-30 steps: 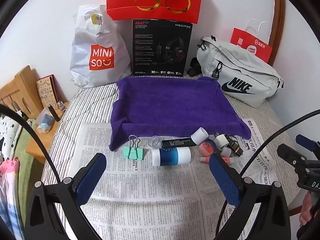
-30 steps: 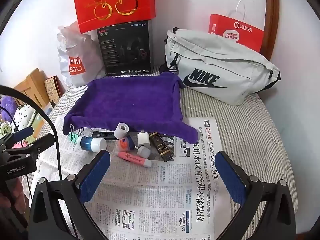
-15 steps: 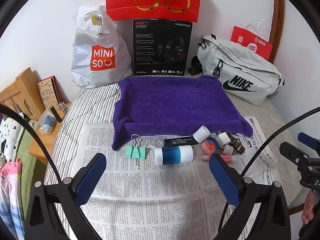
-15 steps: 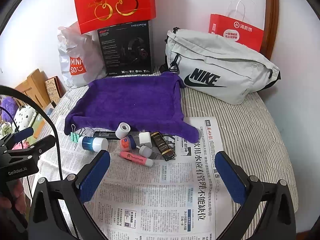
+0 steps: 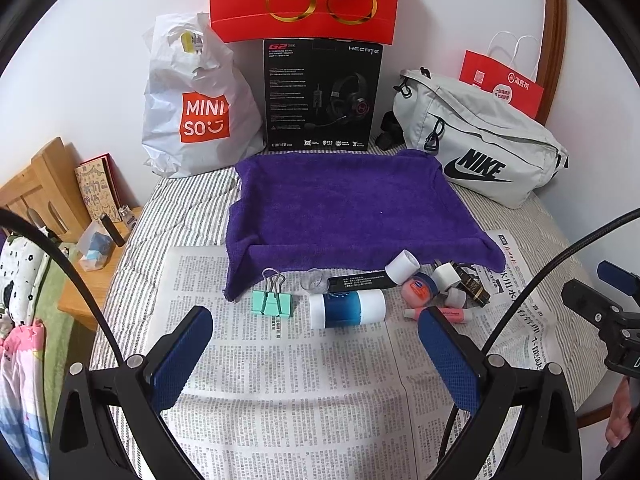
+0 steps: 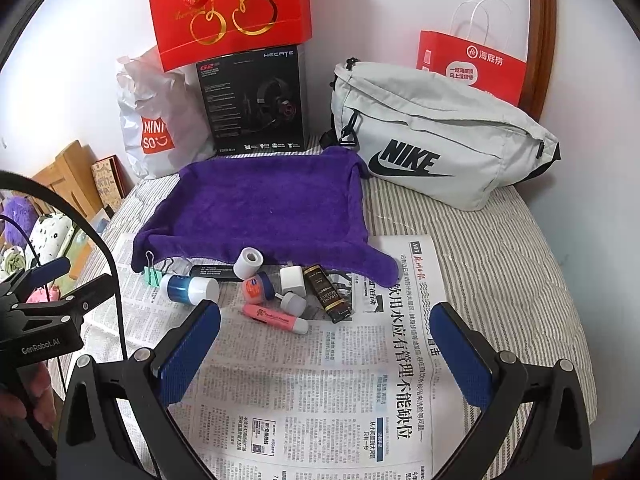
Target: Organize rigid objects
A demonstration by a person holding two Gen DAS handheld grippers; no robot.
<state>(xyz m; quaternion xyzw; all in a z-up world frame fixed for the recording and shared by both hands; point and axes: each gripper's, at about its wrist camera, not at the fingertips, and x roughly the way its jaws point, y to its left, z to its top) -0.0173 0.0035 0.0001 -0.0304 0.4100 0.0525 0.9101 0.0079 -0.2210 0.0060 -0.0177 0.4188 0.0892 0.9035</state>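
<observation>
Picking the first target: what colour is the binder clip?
Mint green binder clip with silver wire handles, clearest in the left wrist view.

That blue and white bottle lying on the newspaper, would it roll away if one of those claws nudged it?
Probably. The blue and white bottle is a round cylinder lying on its side on the flat newspaper, so a sideways nudge would likely roll it. Its smooth plastic may slip a little between the pads. It looks rigid, so it should not squash.
</observation>
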